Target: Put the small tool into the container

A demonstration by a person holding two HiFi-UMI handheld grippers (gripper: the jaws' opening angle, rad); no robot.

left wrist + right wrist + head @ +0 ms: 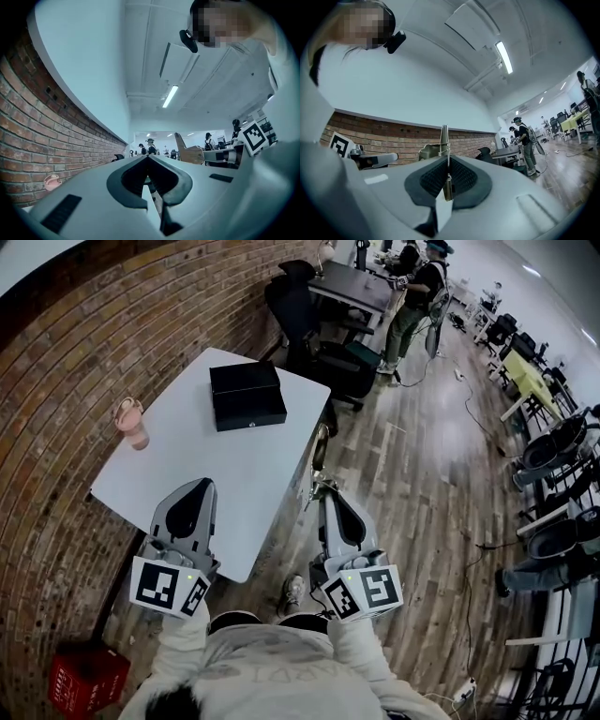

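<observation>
A black box-shaped container point(247, 395) rests at the far end of the white table point(234, 474), its lid down. My right gripper point(325, 491) hangs off the table's right edge, over the wood floor, shut on a slim metal tool point(321, 451). The tool sticks out past the fingertips toward the container. In the right gripper view the tool point(444, 140) stands upright between the closed pads of the right gripper point(446, 161). My left gripper point(200, 486) hovers over the table's near end. In its own view the left gripper point(147, 159) is shut with nothing held.
A pink cup point(132, 424) stands near the table's left edge by the brick wall point(66, 362). A red crate point(86, 679) sits on the floor at lower left. Office chairs point(314, 320) and a dark desk stand beyond the table, with people working further back.
</observation>
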